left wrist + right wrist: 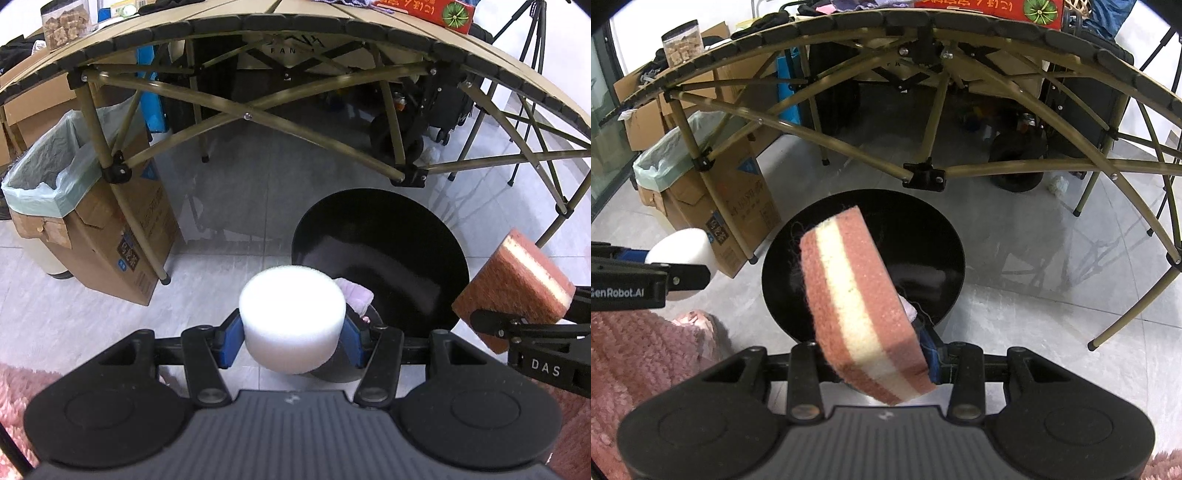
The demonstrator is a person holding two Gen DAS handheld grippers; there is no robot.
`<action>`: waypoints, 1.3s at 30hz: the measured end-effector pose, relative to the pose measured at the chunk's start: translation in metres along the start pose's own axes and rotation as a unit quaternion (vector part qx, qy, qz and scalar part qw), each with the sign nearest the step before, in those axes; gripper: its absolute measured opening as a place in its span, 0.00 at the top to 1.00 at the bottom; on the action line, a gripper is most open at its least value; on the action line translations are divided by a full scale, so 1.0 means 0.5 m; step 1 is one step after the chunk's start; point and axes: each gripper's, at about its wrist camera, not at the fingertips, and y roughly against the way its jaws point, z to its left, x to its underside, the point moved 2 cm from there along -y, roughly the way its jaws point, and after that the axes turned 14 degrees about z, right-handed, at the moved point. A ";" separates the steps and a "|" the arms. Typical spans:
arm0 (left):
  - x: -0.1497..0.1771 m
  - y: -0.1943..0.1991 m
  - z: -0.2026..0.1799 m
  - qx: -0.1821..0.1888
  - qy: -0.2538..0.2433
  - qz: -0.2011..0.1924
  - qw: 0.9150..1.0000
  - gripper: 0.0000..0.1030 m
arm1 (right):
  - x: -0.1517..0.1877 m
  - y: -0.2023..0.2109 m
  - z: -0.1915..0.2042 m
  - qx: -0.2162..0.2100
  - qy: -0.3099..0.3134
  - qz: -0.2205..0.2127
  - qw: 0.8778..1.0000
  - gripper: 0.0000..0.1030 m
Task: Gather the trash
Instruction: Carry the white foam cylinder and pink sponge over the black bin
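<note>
The folding table [295, 26] spanned the scene, and you had set the black bin [380, 258] on the floor before it, open to receive drops. Your right gripper [871, 350] was clenched on the striped sponge [857, 295], tilted above the bin's mouth. Your left gripper [291, 332] grasped the white foam cylinder [291, 317], hovering at the bin's near rim, evidently for release

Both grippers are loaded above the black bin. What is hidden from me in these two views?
- Black bin contents: dark interior, partly behind white foam puck; layered sponge covers it in the right wrist view.
- Lined cardboard box: inside hidden by the liner.
- Right gripper: one finger behind the sponge.
</note>
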 end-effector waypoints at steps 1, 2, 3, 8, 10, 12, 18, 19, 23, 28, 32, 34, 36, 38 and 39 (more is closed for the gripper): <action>-0.001 0.000 -0.001 -0.003 0.000 0.000 1.000 0.47 | -0.004 -0.002 0.001 0.000 0.000 0.001 1.000 0.63; -0.004 -0.002 -0.002 -0.006 0.000 0.001 1.000 0.47 | -0.009 -0.004 0.002 0.000 -0.001 0.001 1.000 0.63; -0.007 -0.003 -0.002 -0.008 0.001 0.001 1.000 0.47 | -0.014 -0.006 0.003 0.001 -0.001 0.000 1.000 0.63; -0.028 -0.009 0.000 -0.019 0.007 0.001 1.000 0.47 | -0.041 -0.022 0.015 -0.001 0.002 0.002 1.000 0.63; -0.036 -0.013 0.003 -0.023 0.010 0.004 1.000 0.47 | -0.052 -0.030 0.021 -0.002 0.004 0.005 1.000 0.63; -0.043 -0.019 0.006 -0.025 0.014 0.010 1.000 0.46 | -0.062 -0.039 0.026 -0.002 0.006 0.010 1.000 0.63; -0.060 -0.034 0.019 -0.032 0.023 0.025 0.999 0.46 | -0.094 -0.069 0.044 0.004 0.014 0.020 1.000 0.63; -0.064 -0.036 0.021 -0.035 0.025 0.027 0.999 0.46 | -0.100 -0.072 0.046 0.004 0.015 0.020 1.000 0.63; -0.083 -0.044 0.028 -0.039 0.033 0.030 0.998 0.47 | -0.124 -0.095 0.056 0.008 0.019 0.025 0.999 0.63; -0.093 -0.062 0.027 -0.045 0.029 0.045 0.998 0.46 | -0.142 -0.136 0.064 0.009 0.019 0.043 0.999 0.63; -0.088 -0.071 0.028 -0.050 0.026 0.059 0.997 0.47 | -0.152 -0.164 0.067 0.015 0.020 0.051 0.998 0.63; -0.085 -0.073 0.031 -0.056 0.026 0.063 0.996 0.47 | -0.155 -0.172 0.066 0.013 0.017 0.055 0.998 0.63; -0.081 -0.076 0.034 -0.064 0.025 0.068 0.995 0.47 | -0.157 -0.179 0.068 0.014 0.018 0.059 0.998 0.63; -0.076 -0.081 0.037 -0.068 0.025 0.077 0.994 0.47 | -0.156 -0.184 0.068 0.016 0.021 0.064 0.998 0.62; -0.073 -0.084 0.039 -0.067 0.026 0.081 0.994 0.47 | -0.156 -0.185 0.069 0.017 0.021 0.066 0.997 0.62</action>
